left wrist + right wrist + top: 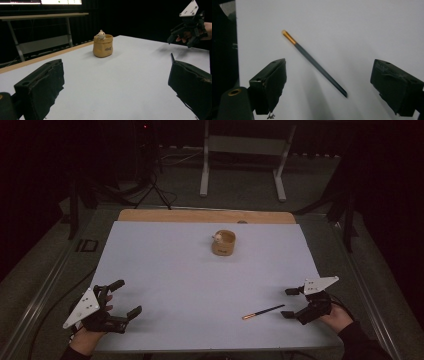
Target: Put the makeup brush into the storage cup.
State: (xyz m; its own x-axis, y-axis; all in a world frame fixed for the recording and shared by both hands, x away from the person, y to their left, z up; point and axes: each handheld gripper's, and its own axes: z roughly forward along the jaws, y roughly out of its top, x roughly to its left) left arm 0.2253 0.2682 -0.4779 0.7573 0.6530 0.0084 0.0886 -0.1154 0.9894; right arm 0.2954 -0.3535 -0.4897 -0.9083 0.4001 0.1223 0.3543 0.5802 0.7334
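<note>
A thin dark stick with a gold end (pixel 263 312) (pixel 315 63) lies flat on the white sheet near the front right. My right gripper (pixel 290 302) (pixel 327 85) hovers just to its right, open, the jaws wide apart with the stick's dark tip between them. A small tan pot (pixel 223 242) (pixel 102 46) with a little pale figure at its rim stands upright at mid-table toward the back. My left gripper (pixel 125 299) (pixel 115 87) rests at the front left, open and holding nothing. In the left gripper view the right gripper (pixel 183 38) appears at the far right.
The white sheet (pixel 200 285) covers most of the wooden table, whose bare far edge (pixel 205 216) shows as a strip. A metal frame stand (pixel 245 150) and a tripod (pixel 152 185) stand on the floor beyond. Cables run along the left side.
</note>
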